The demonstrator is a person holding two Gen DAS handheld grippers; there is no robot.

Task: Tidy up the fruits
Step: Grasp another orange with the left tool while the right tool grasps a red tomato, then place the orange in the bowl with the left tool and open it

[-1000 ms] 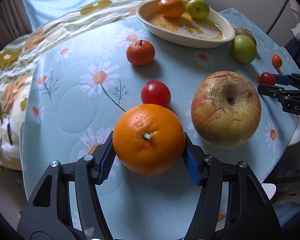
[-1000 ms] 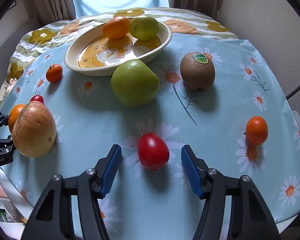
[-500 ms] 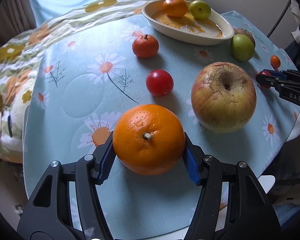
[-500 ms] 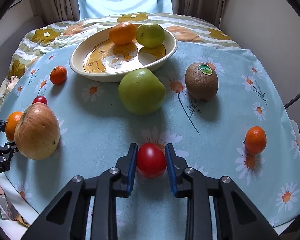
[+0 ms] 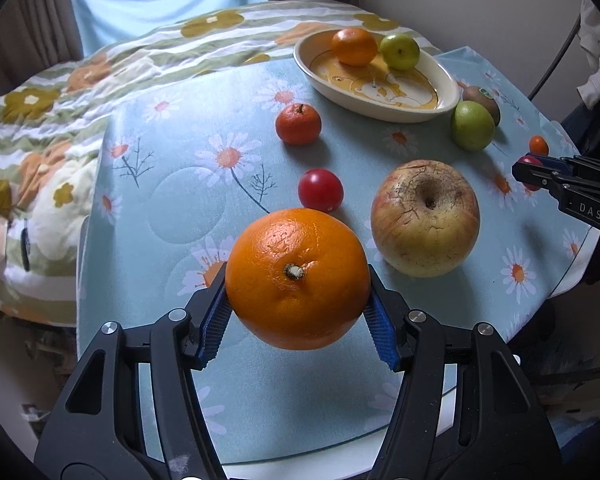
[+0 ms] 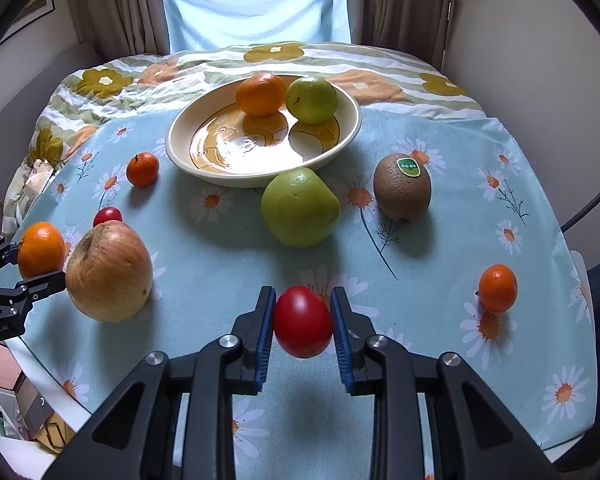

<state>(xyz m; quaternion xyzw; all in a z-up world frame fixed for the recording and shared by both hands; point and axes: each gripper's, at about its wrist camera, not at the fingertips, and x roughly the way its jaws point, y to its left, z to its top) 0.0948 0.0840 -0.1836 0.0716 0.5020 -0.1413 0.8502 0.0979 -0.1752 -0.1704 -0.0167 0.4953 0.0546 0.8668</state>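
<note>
My left gripper (image 5: 298,310) is shut on a large orange (image 5: 298,278), held a little above the tablecloth; in the right wrist view the same orange (image 6: 41,249) shows at the left edge. My right gripper (image 6: 303,324) is shut on a red tomato (image 6: 302,321), also lifted off the cloth. A cream bowl (image 6: 188,152) at the back holds a mandarin (image 6: 261,94) and a small green fruit (image 6: 312,99). A big apple (image 5: 425,218), a second red tomato (image 5: 320,195), a green pear-like fruit (image 6: 300,208) and a kiwi (image 6: 402,189) lie on the cloth.
Two small mandarins lie loose, one left of the bowl (image 6: 142,169) and one near the right edge (image 6: 497,288). The round table's front edge (image 5: 420,428) is close to both grippers. A flowered blanket (image 5: 80,80) covers the back left.
My right gripper closed on the red tomato and lifted it. My left gripper rose with the orange, so the table looks farther away.
</note>
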